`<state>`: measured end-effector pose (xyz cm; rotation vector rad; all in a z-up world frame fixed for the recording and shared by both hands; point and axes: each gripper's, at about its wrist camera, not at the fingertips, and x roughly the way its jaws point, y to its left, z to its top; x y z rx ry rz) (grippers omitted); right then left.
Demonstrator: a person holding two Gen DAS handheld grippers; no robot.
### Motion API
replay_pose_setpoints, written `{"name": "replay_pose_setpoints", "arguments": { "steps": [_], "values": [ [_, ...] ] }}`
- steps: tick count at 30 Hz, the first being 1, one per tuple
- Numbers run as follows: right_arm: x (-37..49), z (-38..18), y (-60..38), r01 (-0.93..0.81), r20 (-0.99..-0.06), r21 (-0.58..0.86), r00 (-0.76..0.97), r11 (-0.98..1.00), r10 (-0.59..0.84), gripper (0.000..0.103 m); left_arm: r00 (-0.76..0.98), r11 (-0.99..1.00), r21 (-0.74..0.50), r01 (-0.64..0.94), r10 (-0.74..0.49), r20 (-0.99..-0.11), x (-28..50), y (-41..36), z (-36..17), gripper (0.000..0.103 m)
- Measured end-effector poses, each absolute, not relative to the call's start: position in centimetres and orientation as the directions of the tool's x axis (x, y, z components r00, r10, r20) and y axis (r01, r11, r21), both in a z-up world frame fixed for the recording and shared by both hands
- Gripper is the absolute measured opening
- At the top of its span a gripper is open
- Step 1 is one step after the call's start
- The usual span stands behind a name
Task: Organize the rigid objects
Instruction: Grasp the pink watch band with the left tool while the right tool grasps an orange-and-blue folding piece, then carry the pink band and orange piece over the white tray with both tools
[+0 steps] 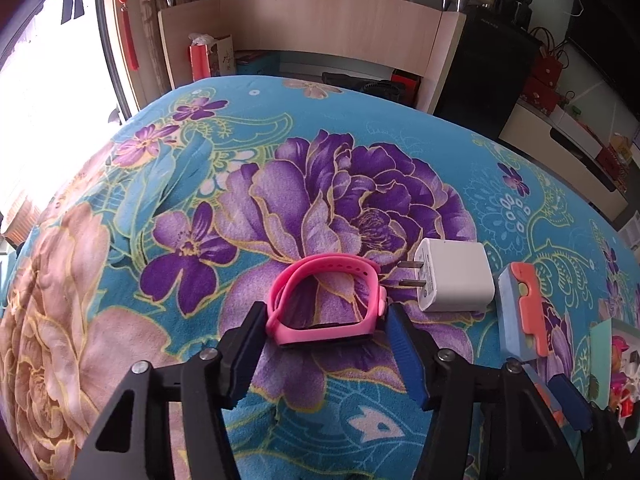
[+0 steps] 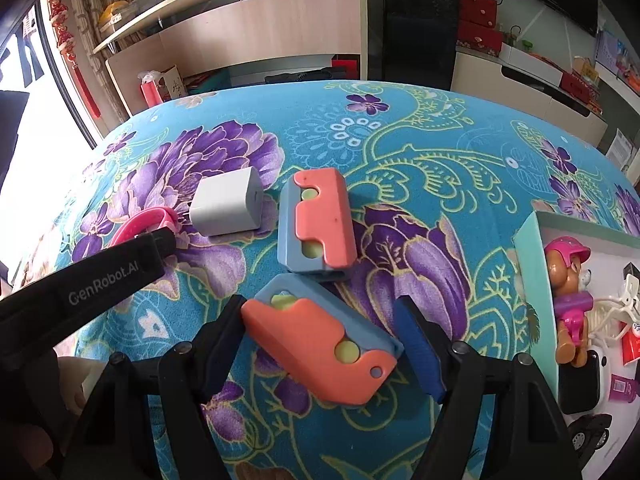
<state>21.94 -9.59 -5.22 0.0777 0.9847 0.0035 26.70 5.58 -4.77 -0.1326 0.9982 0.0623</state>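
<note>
The left tongs [image 1: 326, 334] bracket a pink watch [image 1: 326, 302], both pads at its sides, though whether they press it cannot be told. The right tongs [image 2: 320, 350] stand apart around an orange-and-blue block [image 2: 324, 350], the left pad at its edge and the right pad clear. All lie on a flowered turquoise cloth [image 2: 400, 128]. At the right edge, an open box [image 2: 532, 240] holds a toy pup [image 2: 570, 280]. A second orange-and-blue block [image 2: 316, 224] lies just beyond the first, with a white plug charger [image 2: 226, 206] beside it. "GenRobot.AI" is printed on the left tongs' arm [image 2: 102, 280].
</note>
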Motion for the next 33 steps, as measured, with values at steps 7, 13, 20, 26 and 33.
{"name": "replay_pose_setpoints", "arguments": {
  "steps": [7, 13, 20, 26, 33],
  "values": [
    [21.3, -4.3, -10.8, 0.049, -0.822, 0.087, 0.567, 0.995, 0.044, 0.075, 0.573, 0.988, -0.089, -0.129, 0.001, -0.82, 25.6, 6.1, -3.1, 0.063],
    [20.5, -2.3, -11.7, 0.055, -0.793, 0.107, 0.607, 0.993, 0.051, 0.075, 0.633, 0.99, -0.078, -0.117, 0.014, -0.774, 24.5, 5.6, 0.0, 0.063],
    [19.2, 0.4, -13.9, 0.094, -0.753, 0.121, 0.658, 0.988, 0.03, 0.075, 0.664, 0.997, -0.061, -0.053, -0.01, -0.748, 23.4, 3.0, 2.6, 0.063],
    [18.4, 1.7, -17.0, 0.164, -0.742, 0.106, 0.669, 0.981, -0.032, 0.076, 0.679, 0.999, -0.05, 0.022, -0.051, -0.732, 22.6, -0.4, 4.2, 0.063],
    [17.2, 2.5, -21.4, 0.26, -0.742, 0.072, 0.66, 0.963, -0.122, 0.076, 0.677, 0.995, -0.028, 0.098, -0.087, -0.731, 21.4, -4.4, 5.3, 0.063]
  ]
}}
